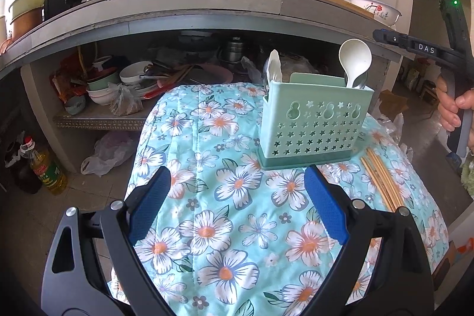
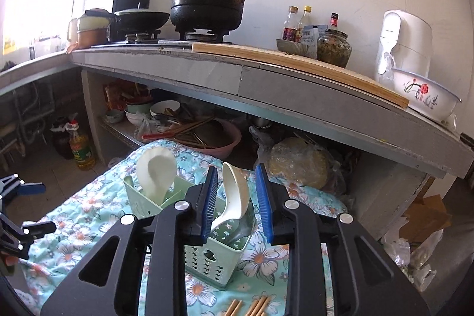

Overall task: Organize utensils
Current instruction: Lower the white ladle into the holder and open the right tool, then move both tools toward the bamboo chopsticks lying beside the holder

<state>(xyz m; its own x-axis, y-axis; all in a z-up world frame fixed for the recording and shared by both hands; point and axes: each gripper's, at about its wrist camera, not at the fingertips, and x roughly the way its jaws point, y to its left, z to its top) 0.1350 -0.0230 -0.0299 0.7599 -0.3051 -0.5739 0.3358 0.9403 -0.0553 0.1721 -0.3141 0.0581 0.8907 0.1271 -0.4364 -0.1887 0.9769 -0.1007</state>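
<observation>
The left gripper [image 1: 237, 194] hangs low with its blue pads [image 1: 149, 205] spread wide and nothing between them. The right gripper [image 2: 235, 205] points slightly downward, jaws parted a little (no pad pressing on anything). A bare hand [image 1: 451, 108] wraps its handle at the right edge

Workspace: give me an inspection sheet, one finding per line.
Surface: floral quilted cloth covers the table.
Job's things: green utensil holder upright, holding two white spoons, one at its right end, one at its left; chopsticks lie loose beside it.
Clutter: nothing seen on the cloth.
Grippers: left gripper open, empty; right gripper open around the right-end spoon, pads not pressing.
Cables: nothing seen.
Surroundings: counter with black pot, bottles, flowered basin; bowls on the shelf beneath.
</observation>
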